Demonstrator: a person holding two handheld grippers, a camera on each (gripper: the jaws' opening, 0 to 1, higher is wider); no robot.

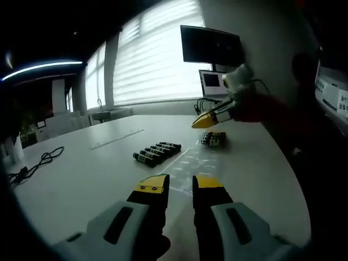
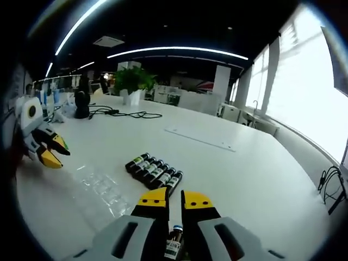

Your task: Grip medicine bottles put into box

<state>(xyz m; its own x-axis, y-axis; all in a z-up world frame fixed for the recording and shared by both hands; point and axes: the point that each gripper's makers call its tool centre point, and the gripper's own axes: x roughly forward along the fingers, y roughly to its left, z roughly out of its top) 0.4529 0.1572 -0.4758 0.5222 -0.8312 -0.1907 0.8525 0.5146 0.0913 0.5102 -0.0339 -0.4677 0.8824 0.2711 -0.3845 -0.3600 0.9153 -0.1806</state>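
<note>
in the right gripper view, at the bottom centre of the frame, my right gripper (image 2: 174,205) has its yellow-tipped jaws drawn close together, and a small medicine bottle (image 2: 173,246) with a dark cap and a green-and-white label sits clamped low between them. just above the tips, a row of medicine bottles (image 2: 154,171) lies side by side on the white table (image 2: 261,179), touching one another, dark caps toward the upper right. left of that row a clear plastic tray (image 2: 100,187) lies flat on the table, hard to make out against the surface. at the left edge of the frame my left gripper (image 2: 53,150) comes in, yellow tips a little apart. farther up the frame a flat clear strip (image 2: 200,138) lies on the table, then a black cable (image 2: 122,113), and a potted plant (image 2: 132,81) at the far end.

in the left gripper view, at the bottom centre, the left gripper (image 1: 180,183) shows its jaws parted by a narrow gap with nothing between them. just beyond them is the tray (image 1: 197,159), then the row of bottles (image 1: 156,151) to its left. at the upper right the right gripper (image 1: 207,120) hovers over a small dark box (image 1: 213,138) on the table. a cable (image 1: 35,165) lies at the left edge, and a monitor (image 1: 211,45) hangs on the wall at the top.
</note>
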